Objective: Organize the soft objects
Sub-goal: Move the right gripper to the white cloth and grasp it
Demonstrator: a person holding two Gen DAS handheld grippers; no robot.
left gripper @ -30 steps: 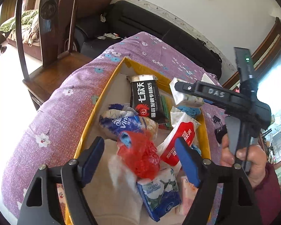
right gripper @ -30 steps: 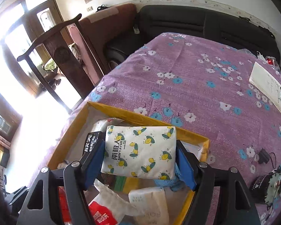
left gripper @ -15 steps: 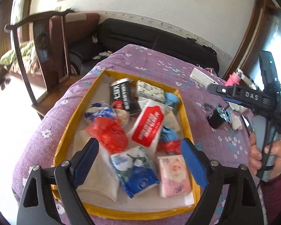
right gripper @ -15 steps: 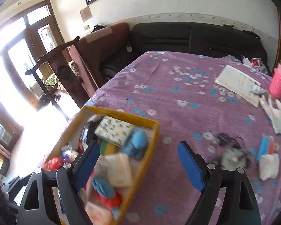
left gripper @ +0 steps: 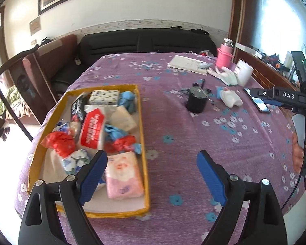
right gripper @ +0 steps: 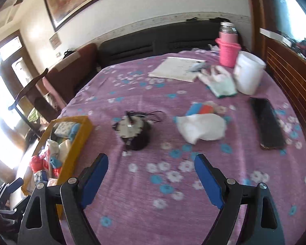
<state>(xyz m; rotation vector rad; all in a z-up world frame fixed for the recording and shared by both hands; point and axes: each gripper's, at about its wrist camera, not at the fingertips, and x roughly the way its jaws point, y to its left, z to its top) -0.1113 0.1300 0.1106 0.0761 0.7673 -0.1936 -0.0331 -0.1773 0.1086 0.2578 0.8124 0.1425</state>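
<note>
Both tongs spread, empty: left tongs point(left gripper: 152, 175), right tongs point(right gripper: 151, 178). Yellow box point(left gripper: 141, 122) at tabletop's point(left gripper: 244, 153) 9 o'clock, crowded with tissue packs, bags. White plastic bag point(right gripper: 201, 127) loose at 1 o'clock; right tongs point that way, likely next pick.

A shallow yellow cardboard box point(left gripper: 142, 143), left of frame, holds crumpled bags and soft tissue packs point(left gripper: 123, 174); white crumpled bag point(right gripper: 202, 127) lies centre-right.
</note>
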